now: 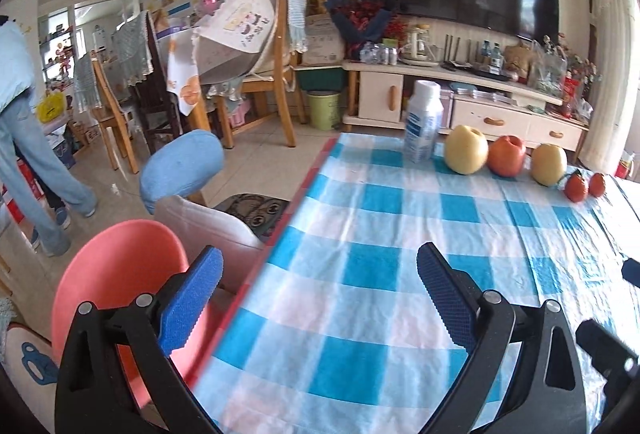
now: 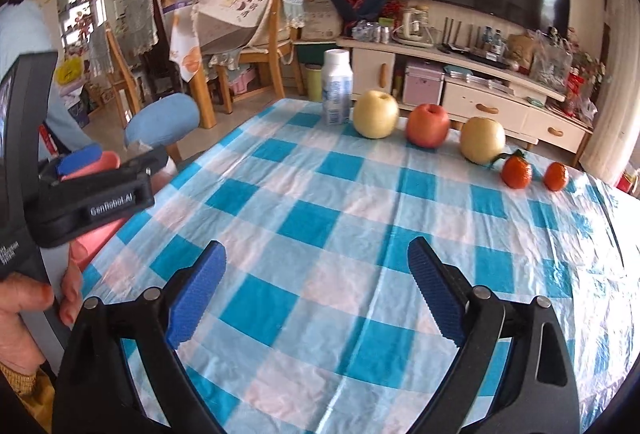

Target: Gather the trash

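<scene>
A white plastic bottle (image 1: pixel 423 121) with blue print stands upright at the far edge of the table (image 1: pixel 360 234), which has a blue-and-white checked cloth. It also shows in the right wrist view (image 2: pixel 337 86). My left gripper (image 1: pixel 320 286) is open and empty, over the table's left edge. My right gripper (image 2: pixel 318 282) is open and empty above the near middle of the table. The left gripper (image 2: pixel 100 169) shows from the side in the right wrist view, at the table's left edge.
To the right of the bottle, a row of fruit: a yellow pear (image 2: pixel 375 113), a red apple (image 2: pixel 427 125), another pear (image 2: pixel 482 139) and two tangerines (image 2: pixel 517 172). A pink chair (image 1: pixel 116 274) and a blue-backed chair (image 1: pixel 182 169) stand left of the table. A green bin (image 1: pixel 323 109) stands on the floor.
</scene>
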The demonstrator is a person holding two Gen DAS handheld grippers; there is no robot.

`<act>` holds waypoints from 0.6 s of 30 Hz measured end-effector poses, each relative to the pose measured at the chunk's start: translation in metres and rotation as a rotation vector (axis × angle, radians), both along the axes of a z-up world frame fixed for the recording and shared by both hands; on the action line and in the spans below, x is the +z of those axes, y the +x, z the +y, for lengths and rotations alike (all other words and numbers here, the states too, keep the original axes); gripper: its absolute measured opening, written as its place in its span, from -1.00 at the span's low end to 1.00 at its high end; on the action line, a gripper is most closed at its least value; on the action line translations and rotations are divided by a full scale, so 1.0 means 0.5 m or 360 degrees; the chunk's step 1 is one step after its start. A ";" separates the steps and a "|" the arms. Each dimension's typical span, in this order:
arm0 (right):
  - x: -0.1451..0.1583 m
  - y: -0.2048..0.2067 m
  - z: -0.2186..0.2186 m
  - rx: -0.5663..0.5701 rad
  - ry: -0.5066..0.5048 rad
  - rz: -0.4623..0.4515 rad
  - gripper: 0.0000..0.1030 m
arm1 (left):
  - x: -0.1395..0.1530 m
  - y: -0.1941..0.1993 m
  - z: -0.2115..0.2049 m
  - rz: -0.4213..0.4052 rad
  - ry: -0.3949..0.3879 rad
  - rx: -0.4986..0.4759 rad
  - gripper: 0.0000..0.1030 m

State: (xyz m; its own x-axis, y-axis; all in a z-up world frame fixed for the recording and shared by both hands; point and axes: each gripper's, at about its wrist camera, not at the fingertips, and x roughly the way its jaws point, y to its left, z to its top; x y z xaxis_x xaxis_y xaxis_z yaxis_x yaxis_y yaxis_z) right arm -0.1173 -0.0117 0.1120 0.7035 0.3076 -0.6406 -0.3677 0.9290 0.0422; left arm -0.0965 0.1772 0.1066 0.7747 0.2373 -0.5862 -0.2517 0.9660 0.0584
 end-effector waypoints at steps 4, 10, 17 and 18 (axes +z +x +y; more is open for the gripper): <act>0.000 0.000 -0.050 -0.0063 0.0005 -0.0019 0.81 | -0.004 0.000 -0.042 0.0009 0.0002 -0.0052 0.88; -0.001 -0.006 -0.117 -0.0138 -0.0027 -0.0071 0.81 | -0.007 -0.003 -0.118 0.0002 0.0023 -0.0134 0.88; 0.005 -0.022 -0.180 -0.0229 -0.0090 -0.0175 0.81 | -0.001 -0.013 -0.199 -0.0011 0.0048 -0.0222 0.88; 0.004 -0.023 -0.190 -0.0243 -0.0104 -0.0184 0.81 | 0.001 -0.015 -0.209 -0.0014 0.0053 -0.0233 0.88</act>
State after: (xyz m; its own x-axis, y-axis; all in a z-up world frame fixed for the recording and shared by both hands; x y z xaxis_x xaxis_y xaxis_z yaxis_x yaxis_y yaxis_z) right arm -0.1289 -0.1066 0.1139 0.8090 0.1523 -0.5678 -0.2215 0.9736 -0.0545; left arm -0.1040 0.0727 0.1070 0.8074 0.1409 -0.5729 -0.1091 0.9900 0.0897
